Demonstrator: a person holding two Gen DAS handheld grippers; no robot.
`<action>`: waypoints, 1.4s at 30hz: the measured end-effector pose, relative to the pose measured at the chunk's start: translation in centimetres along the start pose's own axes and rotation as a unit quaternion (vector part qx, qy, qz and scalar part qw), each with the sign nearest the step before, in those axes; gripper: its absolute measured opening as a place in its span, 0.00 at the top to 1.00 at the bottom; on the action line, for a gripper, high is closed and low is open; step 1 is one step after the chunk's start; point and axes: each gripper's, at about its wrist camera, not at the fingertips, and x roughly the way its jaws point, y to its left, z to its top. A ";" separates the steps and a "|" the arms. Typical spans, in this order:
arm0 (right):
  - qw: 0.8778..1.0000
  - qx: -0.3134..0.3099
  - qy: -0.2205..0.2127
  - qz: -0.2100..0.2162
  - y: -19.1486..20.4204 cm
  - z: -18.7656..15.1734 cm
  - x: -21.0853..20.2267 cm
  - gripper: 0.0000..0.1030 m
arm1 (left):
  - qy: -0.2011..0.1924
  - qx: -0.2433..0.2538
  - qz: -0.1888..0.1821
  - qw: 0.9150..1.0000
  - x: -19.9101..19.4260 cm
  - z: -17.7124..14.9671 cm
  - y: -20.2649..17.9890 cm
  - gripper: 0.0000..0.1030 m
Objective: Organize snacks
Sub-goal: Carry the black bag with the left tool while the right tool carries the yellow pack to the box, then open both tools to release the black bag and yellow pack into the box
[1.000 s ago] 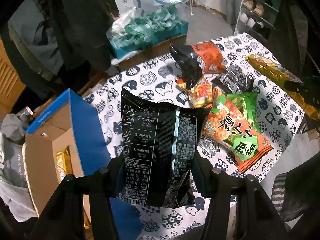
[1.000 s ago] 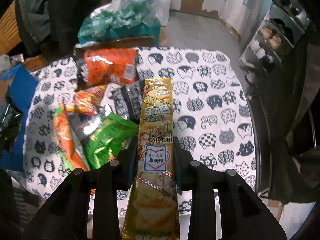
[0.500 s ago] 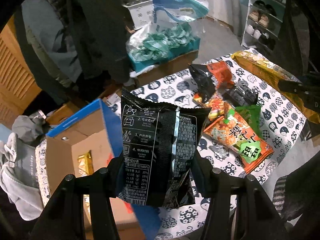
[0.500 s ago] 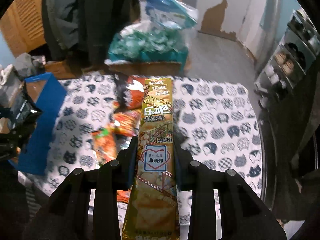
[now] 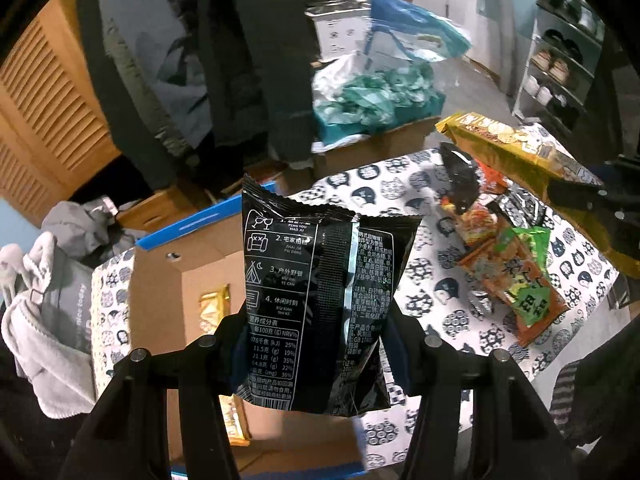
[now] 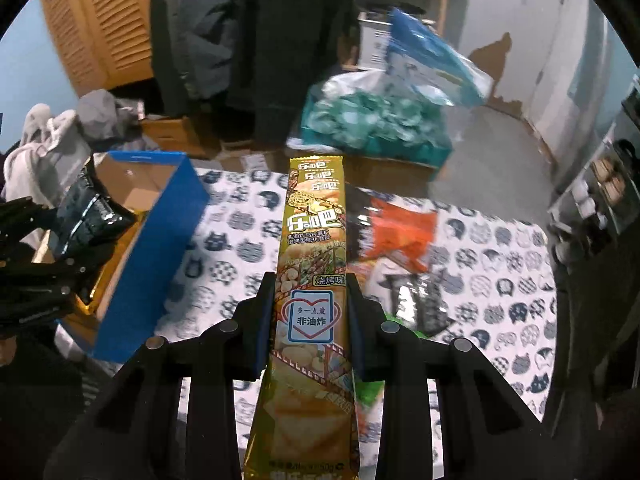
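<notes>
My left gripper [image 5: 316,344] is shut on a black snack bag [image 5: 316,292], held upright above the open cardboard box [image 5: 160,280] with blue outer walls. A gold packet [image 5: 214,306] lies inside that box. My right gripper [image 6: 310,316] is shut on a long gold snack pack [image 6: 314,264], held over the cat-print tablecloth [image 6: 500,248]. That gold pack [image 5: 516,152] also shows at the right of the left wrist view. In the right wrist view the box [image 6: 160,236] is at the left, with the black bag [image 6: 90,212] above it.
Loose snacks stay on the cloth: an orange bag [image 6: 400,236], a black packet [image 6: 420,300], an orange and green bag [image 5: 520,284]. A teal bag [image 6: 376,124] on a carton stands behind the table. Grey clothes [image 5: 44,320] lie left of the box. A shoe rack [image 5: 560,68] stands far right.
Both grippers rose and moved left toward the box with their snacks. The box interior now fills more of the left wrist view, and the box has come into the right wrist view.
</notes>
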 end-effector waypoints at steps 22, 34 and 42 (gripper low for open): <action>0.994 -0.085 0.028 0.067 14.9 4.9 4.6 0.72 | 0.018 -0.088 0.024 0.996 1.4 -4.8 10.8 0.45; 0.989 -0.105 0.071 0.070 19.2 4.5 9.1 0.71 | 0.040 -0.116 0.033 0.992 3.3 -7.1 14.3 0.44; 0.989 -0.087 0.081 0.088 19.6 4.6 10.0 0.66 | 0.068 -0.137 0.036 0.988 4.2 -7.8 15.2 0.38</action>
